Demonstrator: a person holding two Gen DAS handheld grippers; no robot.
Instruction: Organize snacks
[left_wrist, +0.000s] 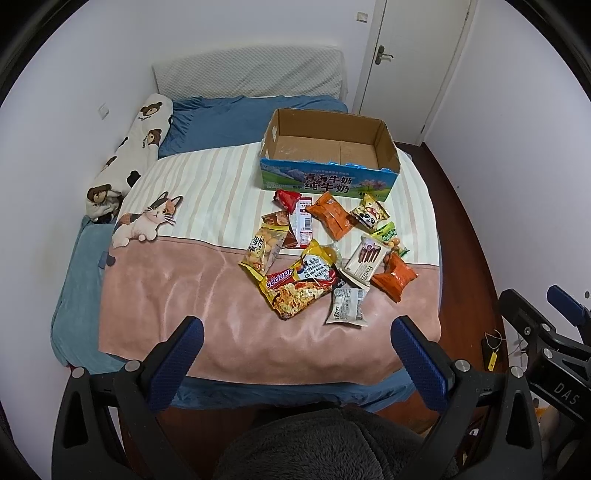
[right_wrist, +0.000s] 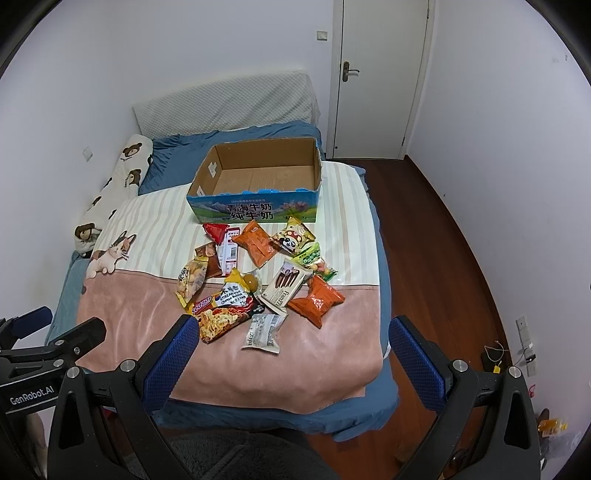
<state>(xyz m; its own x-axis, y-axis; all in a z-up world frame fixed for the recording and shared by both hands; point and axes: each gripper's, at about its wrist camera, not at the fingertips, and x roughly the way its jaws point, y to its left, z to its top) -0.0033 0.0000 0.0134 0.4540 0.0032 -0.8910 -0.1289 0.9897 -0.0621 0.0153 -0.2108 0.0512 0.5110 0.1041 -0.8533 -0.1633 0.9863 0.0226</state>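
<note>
Several snack packets lie in a loose pile on the bed blanket: a Sedaap noodle pack (left_wrist: 295, 291) (right_wrist: 221, 317), a white packet (left_wrist: 347, 306) (right_wrist: 263, 332), two orange packets (left_wrist: 394, 276) (right_wrist: 316, 300), a Franzzi box (left_wrist: 366, 258) (right_wrist: 286, 286) and a panda packet (left_wrist: 370, 212) (right_wrist: 293, 234). An open cardboard milk box (left_wrist: 328, 182) (right_wrist: 255, 210) stands empty behind them. My left gripper (left_wrist: 295, 332) is open and empty, short of the pile. My right gripper (right_wrist: 291, 328) is open and empty, also held back near the bed's foot.
The bed has a pink and striped cat blanket (left_wrist: 177, 280) (right_wrist: 125, 310) over blue sheets. A bear-print bolster (left_wrist: 129, 155) lies along the left wall. Wooden floor (right_wrist: 443, 258) runs on the right, with a closed door (right_wrist: 380, 74) behind.
</note>
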